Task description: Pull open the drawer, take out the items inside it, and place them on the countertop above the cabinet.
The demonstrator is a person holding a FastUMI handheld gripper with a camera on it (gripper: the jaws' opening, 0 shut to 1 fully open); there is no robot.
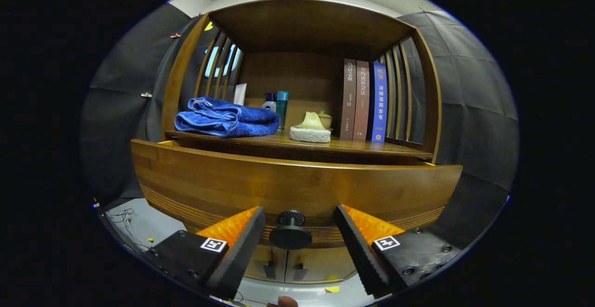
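The drawer [297, 183] is seen pulled out from the wooden cabinet [420, 97], its front panel standing forward of the worktop [346, 148] above it. The opening step is therefore judged to be done, or nearly so. The inside of the drawer is hidden behind its tall front, so what lies in it cannot be told, and the emptying is judged to be still ahead.

The claw [297, 237] is held released, its two fingers spread wide on either side of the round knob [291, 235]. The knob sits between the fingers, and neither finger is seen pressing on it. Nothing is gripped.

On the worktop, under the cabinet's upper shelf, several things are already set out: a folded blue towel [225, 117] to one side, a white tube [240, 94] and two small bottles [277, 104] behind it, a pale green teapot [311, 122] resting on a white pad [310, 135] in the middle, and three upright books [365, 100] to the other side. Whether any of these came from the drawer cannot be told. Bare space is left along the front edge of the worktop for whatever is lifted out.

Below the drawer, two small cabinet doors [286, 267] are seen closed.
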